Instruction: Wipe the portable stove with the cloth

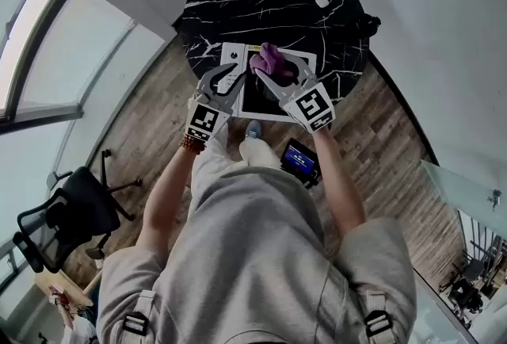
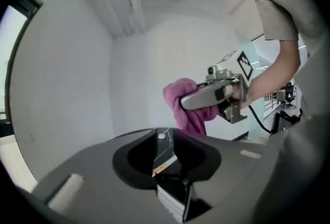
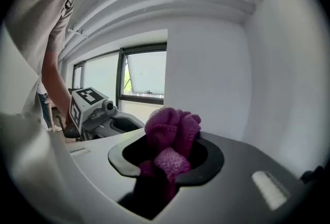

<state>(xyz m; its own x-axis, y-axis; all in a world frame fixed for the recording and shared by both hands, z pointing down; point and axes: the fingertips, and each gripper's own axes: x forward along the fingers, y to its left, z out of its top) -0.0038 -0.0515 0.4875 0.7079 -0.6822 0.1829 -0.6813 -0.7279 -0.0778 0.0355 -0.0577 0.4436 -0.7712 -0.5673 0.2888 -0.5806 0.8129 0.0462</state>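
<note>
Here the right claw (image 3: 166, 169) pinches the bunched cloth (image 3: 171, 129) above the crosswise-lying portable stove (image 1: 232, 59), left claw (image 2: 166, 158) slightly parted and empty.

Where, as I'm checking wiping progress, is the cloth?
Head view, centre: the cloth is clamped in the right gripper above the portable stove, beside the left gripper.

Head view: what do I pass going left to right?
Black office chair, left hand-held gripper, purple knitted cloth, small white object on the black marble table, black object at its right edge.
</note>
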